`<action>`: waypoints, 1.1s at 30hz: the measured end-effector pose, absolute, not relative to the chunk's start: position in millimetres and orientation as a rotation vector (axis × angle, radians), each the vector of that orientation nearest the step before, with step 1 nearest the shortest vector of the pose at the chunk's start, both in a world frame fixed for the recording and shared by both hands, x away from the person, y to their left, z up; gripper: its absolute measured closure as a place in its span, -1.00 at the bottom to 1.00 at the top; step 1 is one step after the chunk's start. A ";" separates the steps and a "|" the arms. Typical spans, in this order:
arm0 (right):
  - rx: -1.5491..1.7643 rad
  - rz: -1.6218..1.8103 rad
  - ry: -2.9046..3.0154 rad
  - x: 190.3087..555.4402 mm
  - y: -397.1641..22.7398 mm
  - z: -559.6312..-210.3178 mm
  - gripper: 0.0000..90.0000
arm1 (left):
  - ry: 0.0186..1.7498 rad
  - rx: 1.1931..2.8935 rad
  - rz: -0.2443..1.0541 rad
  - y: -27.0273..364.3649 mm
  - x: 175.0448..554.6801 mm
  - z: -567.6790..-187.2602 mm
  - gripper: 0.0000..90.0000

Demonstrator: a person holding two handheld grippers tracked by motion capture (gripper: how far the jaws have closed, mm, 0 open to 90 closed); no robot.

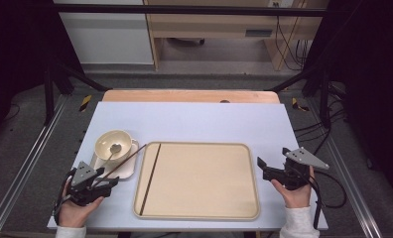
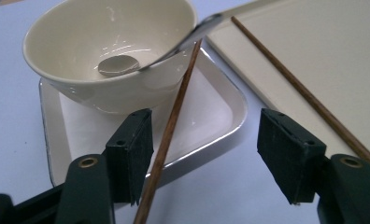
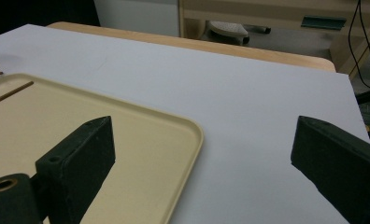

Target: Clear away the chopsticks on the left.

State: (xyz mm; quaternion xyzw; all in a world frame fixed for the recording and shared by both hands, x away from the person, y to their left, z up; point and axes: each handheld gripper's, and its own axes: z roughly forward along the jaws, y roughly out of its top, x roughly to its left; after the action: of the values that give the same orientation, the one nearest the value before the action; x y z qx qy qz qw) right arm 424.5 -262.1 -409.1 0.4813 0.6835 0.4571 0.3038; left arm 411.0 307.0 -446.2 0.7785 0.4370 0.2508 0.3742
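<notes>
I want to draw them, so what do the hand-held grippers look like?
Each hand-held gripper, left and right, is black with two flat, blocky jaws. Brass-coloured rivets sit near the jaws. A grey three-cornered plate rides on top, and a black cable trails behind. The person wears white sleeves.

Even overhead light, dark edges, soft focus
</notes>
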 end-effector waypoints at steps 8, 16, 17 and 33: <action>1.272 1.210 1.814 425.3 -261.4 -409.8 -0.85 | 1.135 2.024 0.660 309.6 426.6 -454.3 -0.10; 1.276 1.212 1.818 425.7 -260.1 -410.0 -0.85 | 1.169 2.031 0.662 314.8 433.8 -463.7 0.12; 1.277 1.212 1.818 425.7 -260.2 -409.9 -0.85 | 1.173 2.028 0.660 315.1 434.3 -464.8 0.15; 1.276 1.207 1.821 426.3 -260.0 -410.6 -0.85 | 1.163 2.057 0.636 314.1 442.6 -469.4 0.62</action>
State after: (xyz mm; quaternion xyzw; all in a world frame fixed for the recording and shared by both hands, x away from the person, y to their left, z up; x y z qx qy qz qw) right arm 426.3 -260.0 -410.6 0.4810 0.6864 0.4548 0.3010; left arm 442.6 314.1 -469.4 0.7905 0.4468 0.2445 0.3402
